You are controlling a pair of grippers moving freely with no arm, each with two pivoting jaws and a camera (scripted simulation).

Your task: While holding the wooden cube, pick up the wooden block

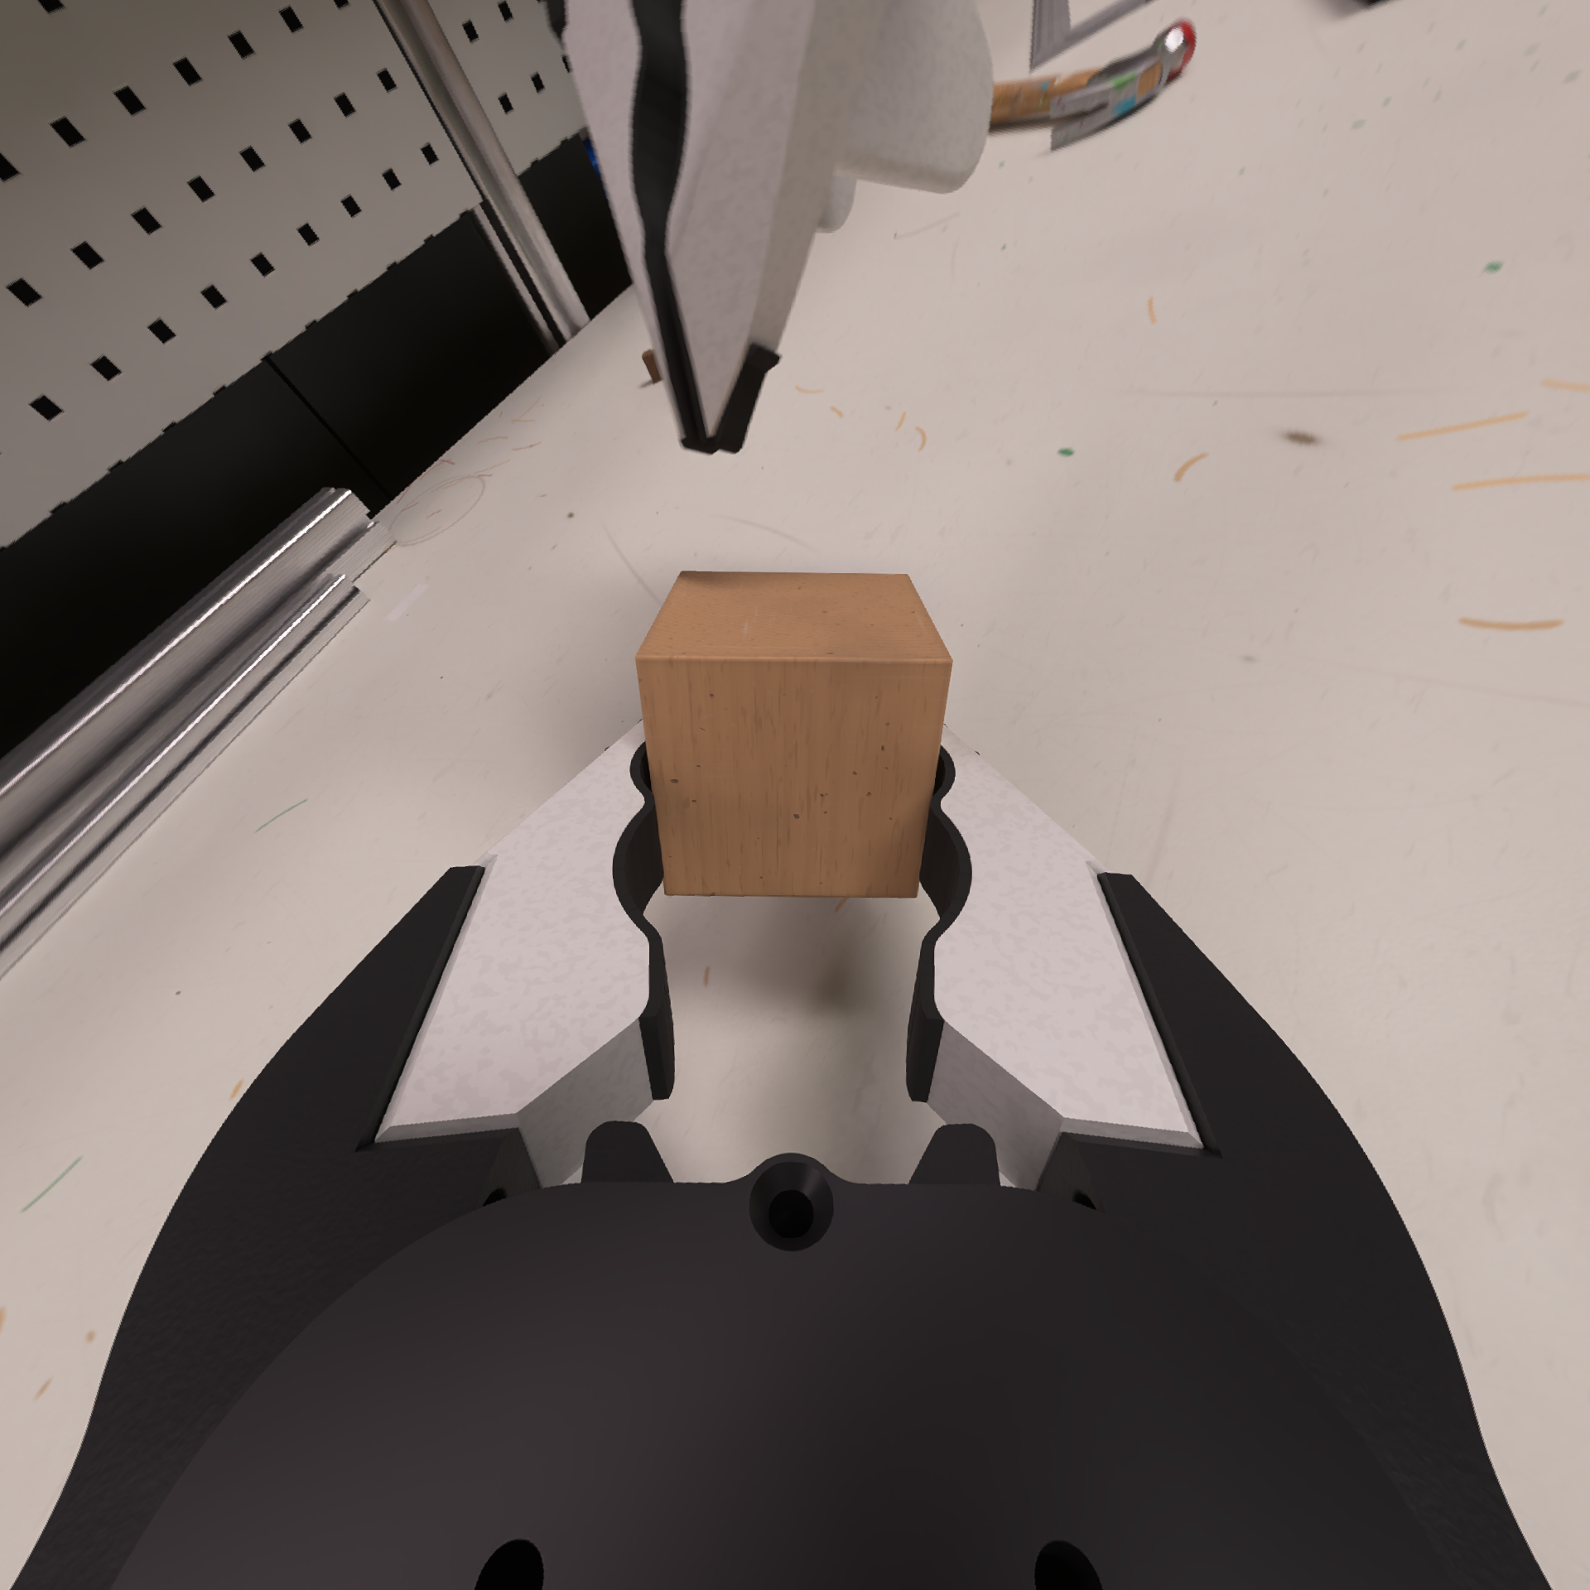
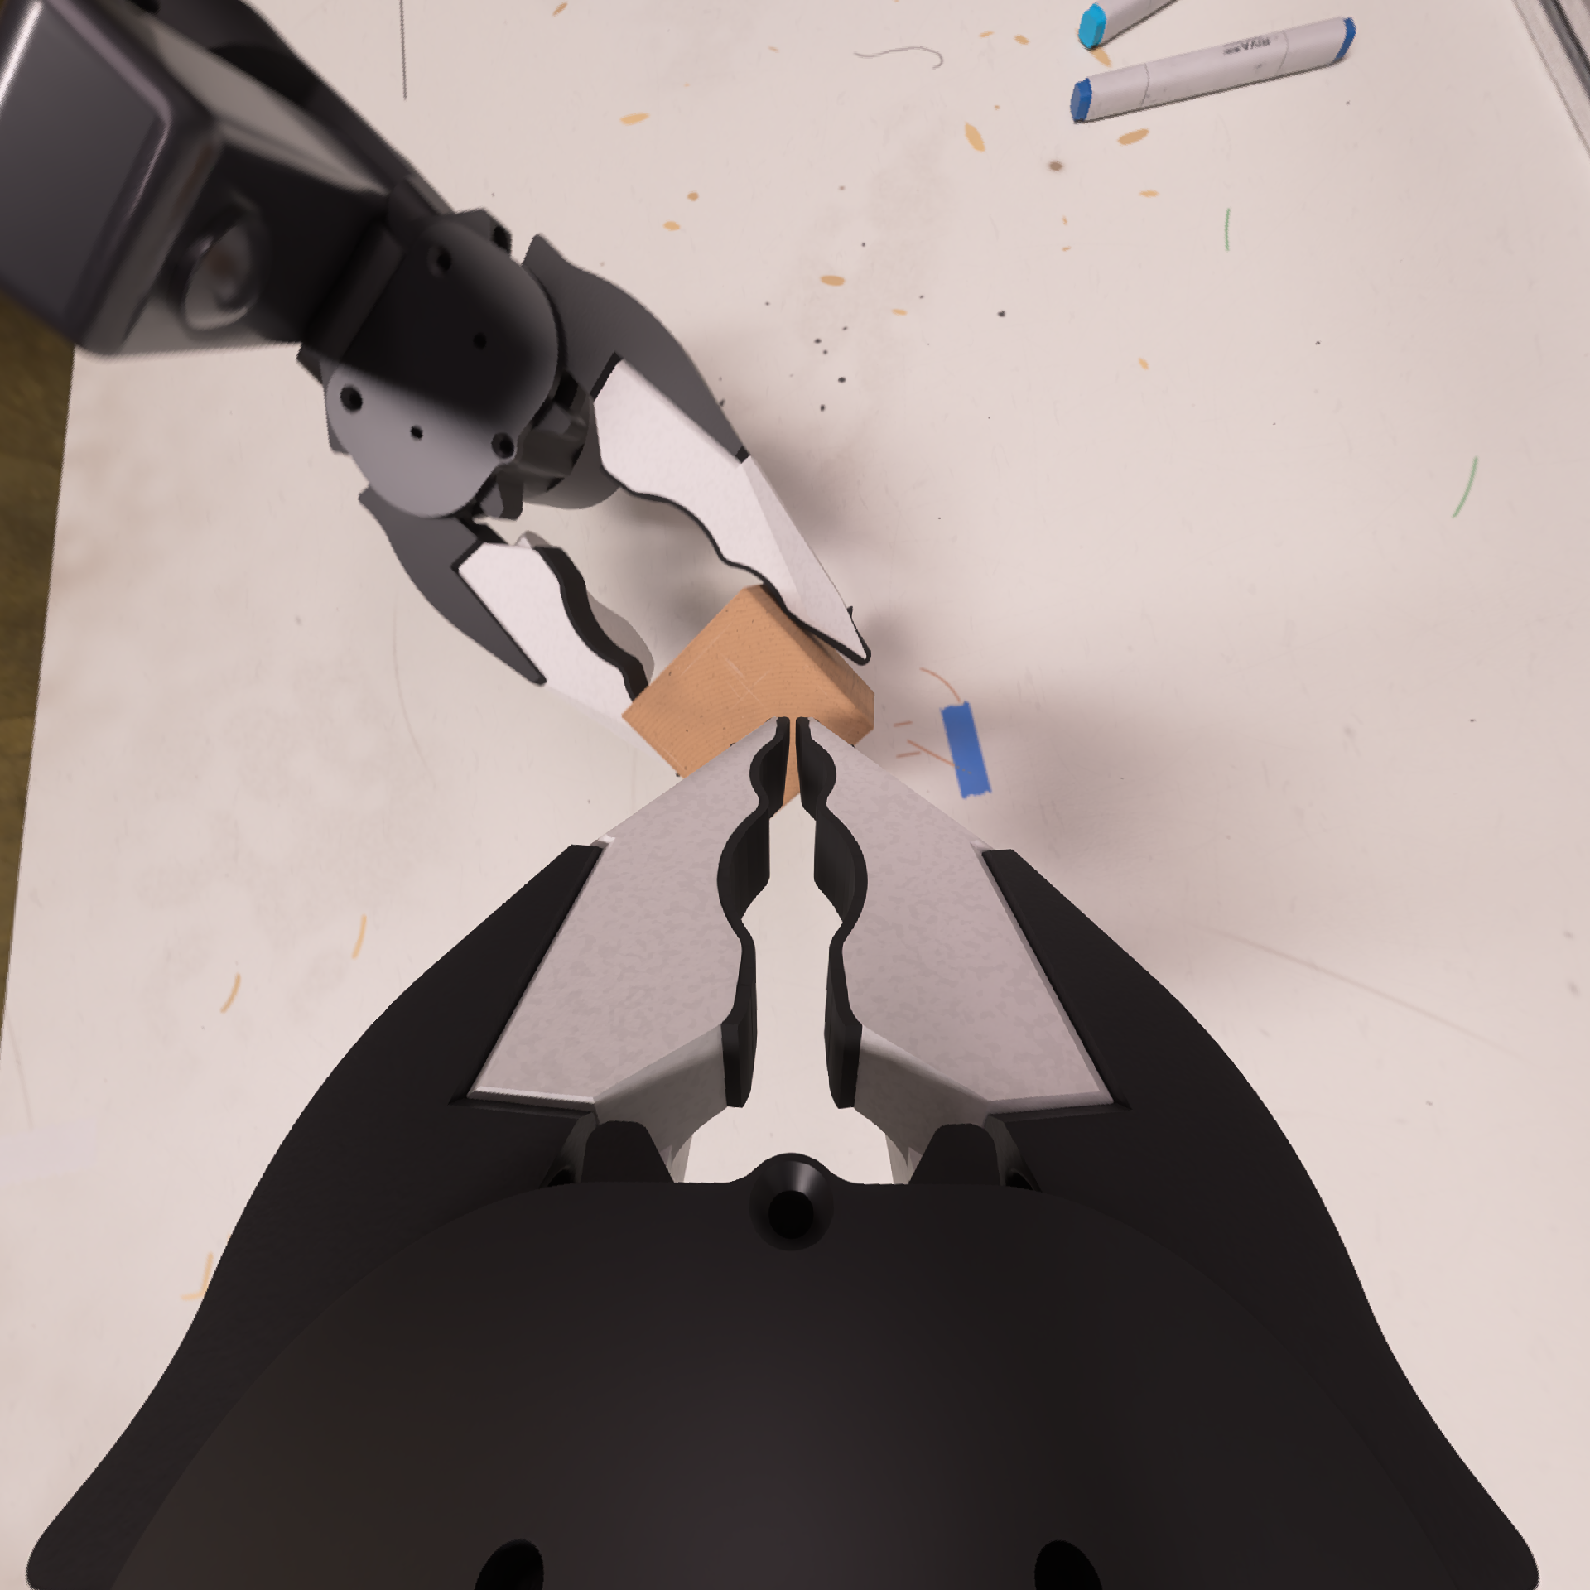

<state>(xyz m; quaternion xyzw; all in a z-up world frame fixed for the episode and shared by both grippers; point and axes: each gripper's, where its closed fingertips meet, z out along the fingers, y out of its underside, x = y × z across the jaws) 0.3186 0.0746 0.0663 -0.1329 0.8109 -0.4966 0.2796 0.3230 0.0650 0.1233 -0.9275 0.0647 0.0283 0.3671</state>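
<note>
My left gripper [image 1: 791, 753] is shut on the wooden cube [image 1: 787, 757], a light brown block held a little above the white table, with its shadow below. In the right wrist view the left gripper [image 2: 748, 675] reaches in from the upper left with the cube [image 2: 731, 680] between its fingers. My right gripper [image 2: 791, 727] is shut and empty, its tips just over the cube's near corner. In the left wrist view the right gripper [image 1: 714, 439] points down, beyond the cube and apart from it. A small brown piece [image 1: 651, 368] peeks out behind it; I cannot tell what it is.
A pegboard wall [image 1: 172, 215] and metal rails [image 1: 172, 671] run along the left. A wood-handled tool [image 1: 1093, 90] lies far off. Two blue-capped markers [image 2: 1204, 69] and a strip of blue tape [image 2: 965, 750] lie on the table. The table edge [image 2: 39, 602] is at the left.
</note>
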